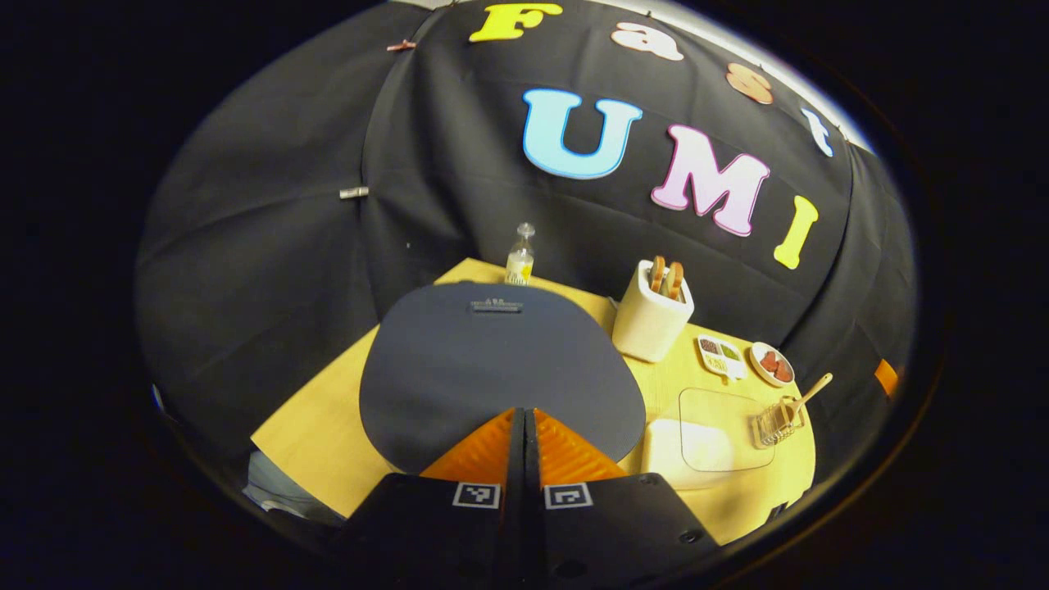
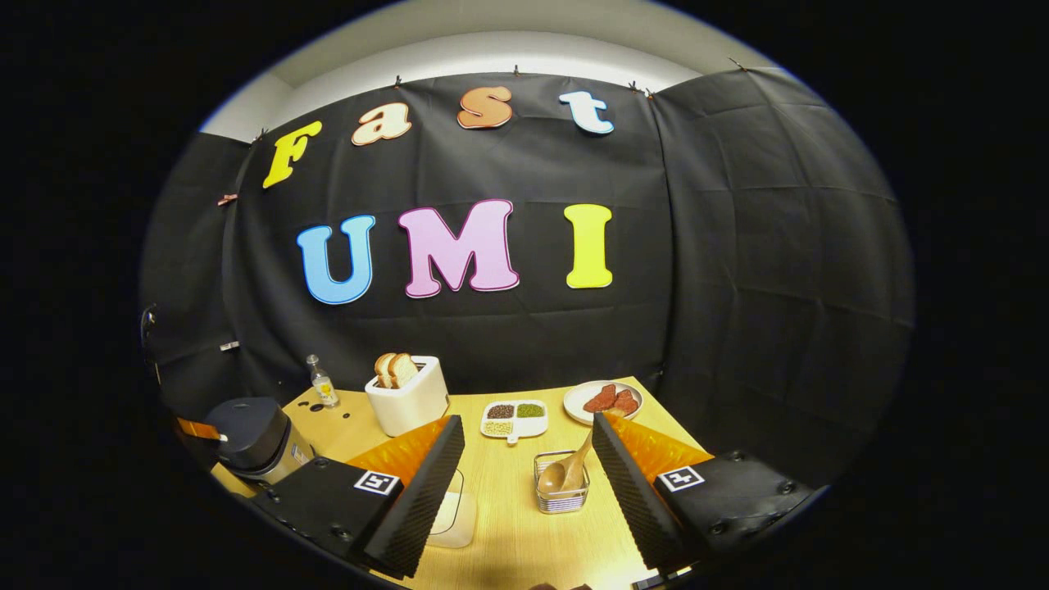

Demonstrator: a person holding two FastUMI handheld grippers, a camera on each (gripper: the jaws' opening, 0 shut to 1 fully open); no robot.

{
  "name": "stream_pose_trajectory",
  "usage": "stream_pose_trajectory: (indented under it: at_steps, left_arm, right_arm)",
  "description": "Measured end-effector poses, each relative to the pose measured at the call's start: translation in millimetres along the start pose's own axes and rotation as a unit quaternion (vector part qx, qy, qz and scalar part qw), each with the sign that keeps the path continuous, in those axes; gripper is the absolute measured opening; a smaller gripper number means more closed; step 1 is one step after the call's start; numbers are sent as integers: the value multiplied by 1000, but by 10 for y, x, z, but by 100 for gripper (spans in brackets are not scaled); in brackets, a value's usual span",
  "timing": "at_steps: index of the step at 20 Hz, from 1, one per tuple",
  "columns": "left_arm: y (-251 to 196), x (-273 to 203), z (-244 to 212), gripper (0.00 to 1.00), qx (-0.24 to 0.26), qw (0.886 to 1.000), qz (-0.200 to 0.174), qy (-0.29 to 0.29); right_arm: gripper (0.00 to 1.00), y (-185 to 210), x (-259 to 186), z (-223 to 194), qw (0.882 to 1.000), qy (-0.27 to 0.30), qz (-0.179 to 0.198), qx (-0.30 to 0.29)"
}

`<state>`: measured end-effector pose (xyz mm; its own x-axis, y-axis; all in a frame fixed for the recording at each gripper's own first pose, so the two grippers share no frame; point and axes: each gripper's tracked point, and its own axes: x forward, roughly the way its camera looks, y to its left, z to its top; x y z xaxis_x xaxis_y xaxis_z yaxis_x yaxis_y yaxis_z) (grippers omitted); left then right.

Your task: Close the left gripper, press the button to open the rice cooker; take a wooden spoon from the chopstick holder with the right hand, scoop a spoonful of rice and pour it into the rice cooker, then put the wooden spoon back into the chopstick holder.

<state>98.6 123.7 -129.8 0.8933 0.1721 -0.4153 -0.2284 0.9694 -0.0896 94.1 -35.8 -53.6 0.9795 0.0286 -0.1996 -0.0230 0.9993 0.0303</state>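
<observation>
Wooden spoon (image 2: 571,469) stands in the wire chopstick holder (image 2: 561,483) at lower centre of the right gripper view, framed by the right gripper (image 2: 529,483), fingers spread. 2 toast slices (image 2: 395,368) fill the toaster (image 2: 408,401). In the left gripper view, the left gripper (image 1: 524,434), fingers together, hovers above the lidded rice cooker (image 1: 492,369).

This is a staged recording booth dressed as a kitchen counter. Black cloth (image 2: 721,270) pinned with clips walls in a wooden table (image 2: 524,524). On it stand a rice cooker (image 2: 250,438) at 9 o'clock, a toaster (image 2: 407,395) with bread at 11, a sectioned dish (image 2: 515,419) of grains at 12, a plate (image 2: 606,400) at 1, and a wire holder (image 2: 561,482) with a spoon (image 2: 569,469) mid-table.
</observation>
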Motion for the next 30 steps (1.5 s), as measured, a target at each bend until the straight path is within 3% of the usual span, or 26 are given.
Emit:
stream_pose_trajectory:
  at_steps: [5, 10, 13, 17, 18, 19, 30]
  left_arm:
    - [-14, -565, 891, 6, 19, 990, 8, -142]
    - [-91, -743, 792, 7, 21, 990, -19, -138]
    - [-155, -804, 610, 17, 18, 991, -32, -131]
    - [-294, -834, 494, 72, 11, 992, -27, -120]
    - [-324, -833, 494, 73, 10, 993, -19, -119]
    - [-352, -839, 474, 94, 11, 993, -12, -117]
    - [-839, -844, -32, 95, 18, 996, 64, -56]
  right_arm:
    - [98, -133, -133, 26, 999, -7, -37, -2]
    - [98, -327, -144, 53, 997, -7, -79, 17]
    - [98, -437, -14, 25, 996, -6, -89, 15]
    - [98, -633, 286, -89, 995, 10, -94, 22]
    - [98, -680, 359, -139, 995, 18, -94, 29]
    - [98, -720, 448, -200, 995, 27, -92, 37]
    - [98, -930, 1452, -985, 984, 138, -52, 101]
